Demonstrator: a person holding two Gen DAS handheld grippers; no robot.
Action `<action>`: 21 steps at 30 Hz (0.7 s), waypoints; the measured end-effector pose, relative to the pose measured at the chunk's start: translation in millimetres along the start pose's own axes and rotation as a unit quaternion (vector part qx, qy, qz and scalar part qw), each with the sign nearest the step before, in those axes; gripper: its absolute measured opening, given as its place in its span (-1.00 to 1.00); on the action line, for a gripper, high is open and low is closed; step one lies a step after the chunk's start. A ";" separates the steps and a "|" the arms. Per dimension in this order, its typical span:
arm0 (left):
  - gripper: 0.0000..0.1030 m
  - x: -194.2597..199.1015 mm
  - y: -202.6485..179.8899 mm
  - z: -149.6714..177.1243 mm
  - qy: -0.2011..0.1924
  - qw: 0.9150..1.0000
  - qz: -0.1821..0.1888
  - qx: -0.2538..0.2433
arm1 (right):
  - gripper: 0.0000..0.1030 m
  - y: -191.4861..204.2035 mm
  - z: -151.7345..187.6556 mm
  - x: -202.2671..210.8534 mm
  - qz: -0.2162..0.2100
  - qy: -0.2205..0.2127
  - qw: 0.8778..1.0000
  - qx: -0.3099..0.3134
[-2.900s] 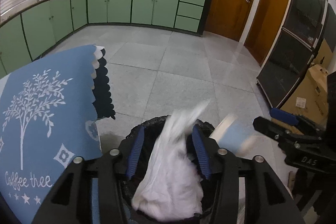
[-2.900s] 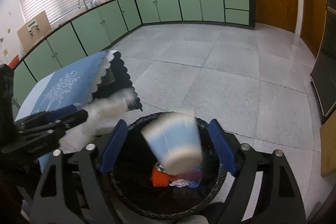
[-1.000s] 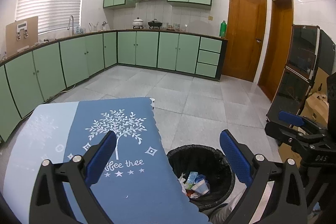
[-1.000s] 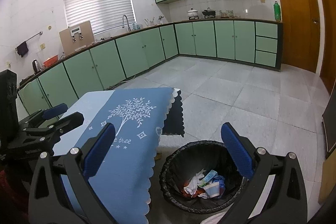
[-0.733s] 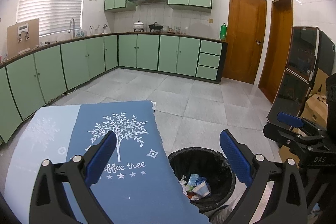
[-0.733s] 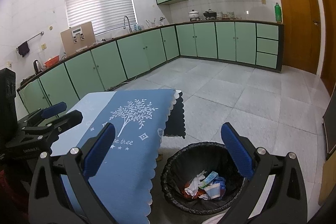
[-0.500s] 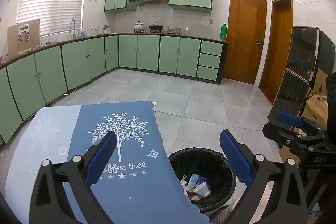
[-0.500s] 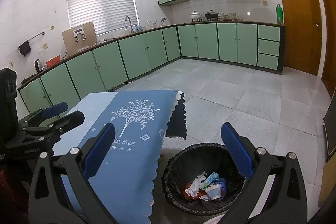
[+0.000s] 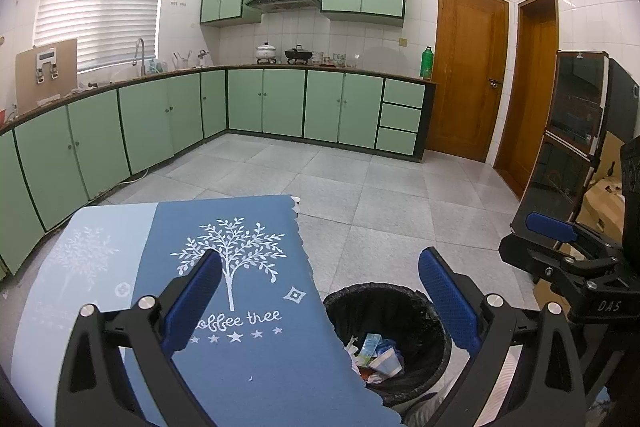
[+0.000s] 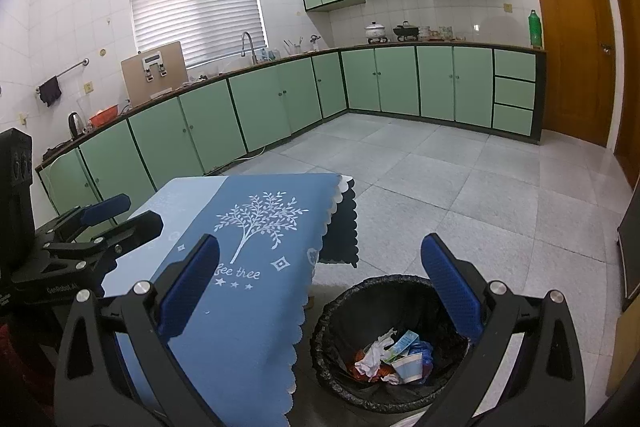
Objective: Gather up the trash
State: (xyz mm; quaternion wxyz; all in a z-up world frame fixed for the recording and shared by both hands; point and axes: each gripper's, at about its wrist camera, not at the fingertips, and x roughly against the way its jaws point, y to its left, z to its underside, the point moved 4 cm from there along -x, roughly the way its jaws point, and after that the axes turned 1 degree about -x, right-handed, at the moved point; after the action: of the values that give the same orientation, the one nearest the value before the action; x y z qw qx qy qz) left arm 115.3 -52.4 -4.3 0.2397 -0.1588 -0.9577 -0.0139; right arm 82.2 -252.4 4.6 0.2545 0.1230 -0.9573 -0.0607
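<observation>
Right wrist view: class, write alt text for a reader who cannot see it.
An open, empty two-finger right gripper with blue pads hangs above a black-lined round trash bin holding crumpled paper and a paper cup, beside a blue tree-print tablecloth in a green-cabinet kitchen.

We see a blue tablecloth [image 10: 256, 267] printed with a white tree, small white stars and diamonds, its edge scalloped; a paler blue band [image 9: 80, 267] runs along its left side. At lower right of the frame, a round bin lined with a black bag [image 10: 384, 291] holds white crumpled paper, a pale blue-and-white cup [image 10: 408, 363] and something orange-red. Our left gripper [image 9: 320, 303] and right gripper [image 10: 320, 287] are black with blue textured pads. Mint-green cabinets [image 9: 280, 103] have dark trim, the floor [image 10: 460, 187] is speckled grey tile, and the doors [image 9: 468, 71] are orange-brown wood.
</observation>
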 end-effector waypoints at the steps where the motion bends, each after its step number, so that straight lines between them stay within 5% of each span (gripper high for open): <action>1: 0.88 0.2 -0.1 -0.2 0.000 1.000 0.000 0.000 | 0.90 0.3 0.0 -0.1 0.000 0.000 1.000 0.000; 21: 0.88 2.9 0.4 -2.7 -0.002 1.000 -0.003 -0.002 | 0.90 2.4 0.0 0.1 -0.001 0.000 1.000 0.002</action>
State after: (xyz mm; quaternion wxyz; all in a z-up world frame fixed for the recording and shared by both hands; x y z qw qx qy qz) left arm 114.3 -51.4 -0.6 0.2374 -0.1565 -0.9586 -0.0164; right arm 81.6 -250.1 5.1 0.2543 0.1240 -0.9573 -0.0594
